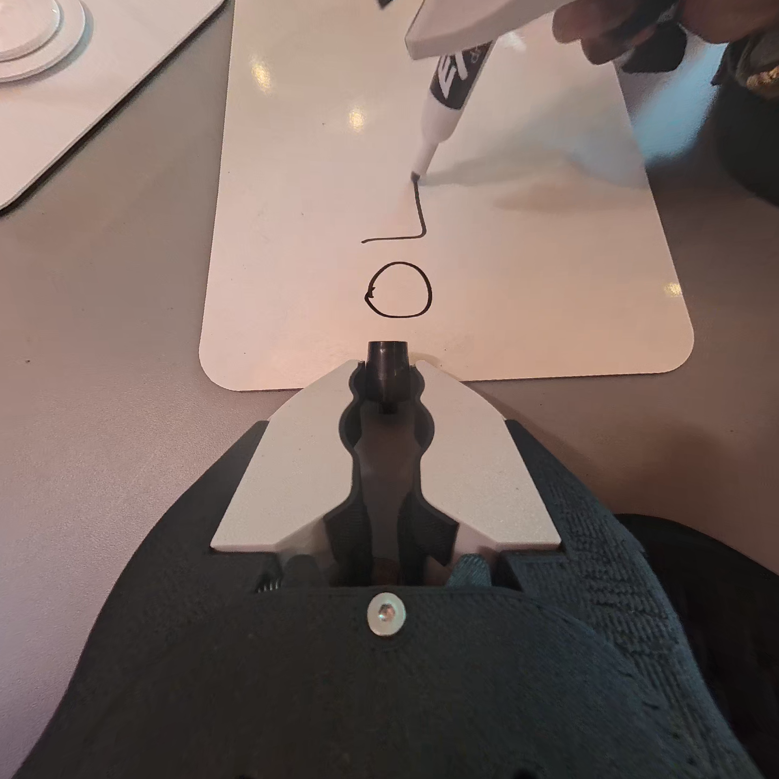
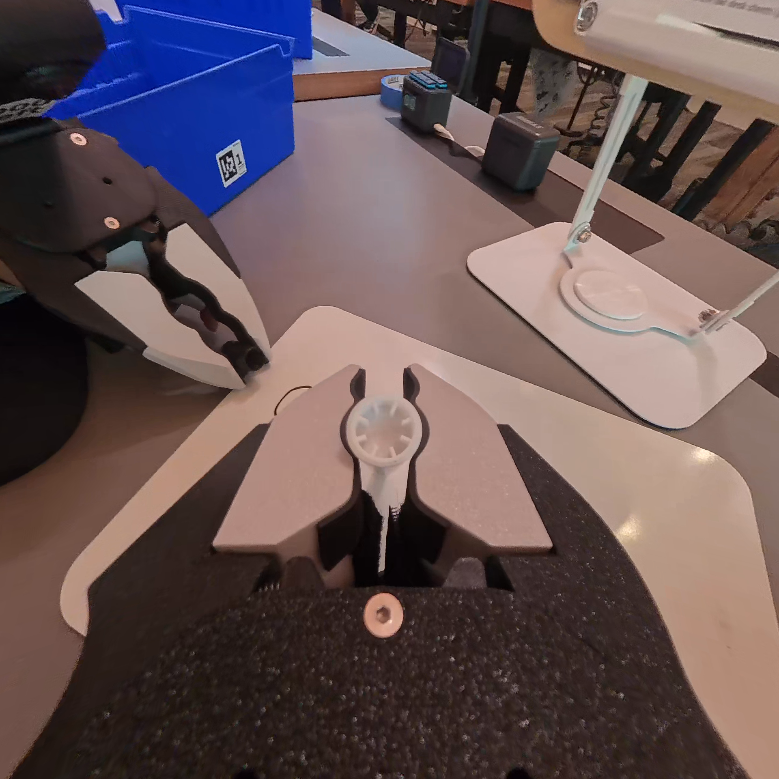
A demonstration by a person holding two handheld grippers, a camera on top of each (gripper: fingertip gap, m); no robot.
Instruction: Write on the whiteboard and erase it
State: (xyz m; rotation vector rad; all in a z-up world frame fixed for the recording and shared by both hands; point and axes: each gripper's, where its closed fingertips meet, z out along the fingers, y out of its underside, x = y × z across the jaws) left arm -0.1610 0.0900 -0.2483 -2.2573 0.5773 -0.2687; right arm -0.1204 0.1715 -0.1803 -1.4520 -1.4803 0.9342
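Left gripper (image 1: 388, 366) pinched tight on the black marker cap (image 1: 387, 371), at the near edge of the whiteboard (image 1: 295, 210). Right gripper (image 2: 383, 375) squeezed on the marker (image 1: 447, 97), tip touching the whiteboard. A circle (image 1: 398, 289) and a bent line (image 1: 415, 219) drawn there. Whiteboard flat on the grey table (image 1: 105, 316).

A glossy white whiteboard (image 1: 295, 210) is marked with a black circle (image 1: 398, 289) and a black angled line (image 1: 411, 223), on a grey-brown table (image 1: 105, 295). The marker (image 1: 447, 97) is seen as white with a black band; its cap (image 1: 387, 371) is black. White fingers are set in textured black bodies on both the left gripper (image 1: 388, 364) and the right gripper (image 2: 383, 373), and a blue bin (image 2: 189, 126) and white stand base (image 2: 611, 337) are shown.
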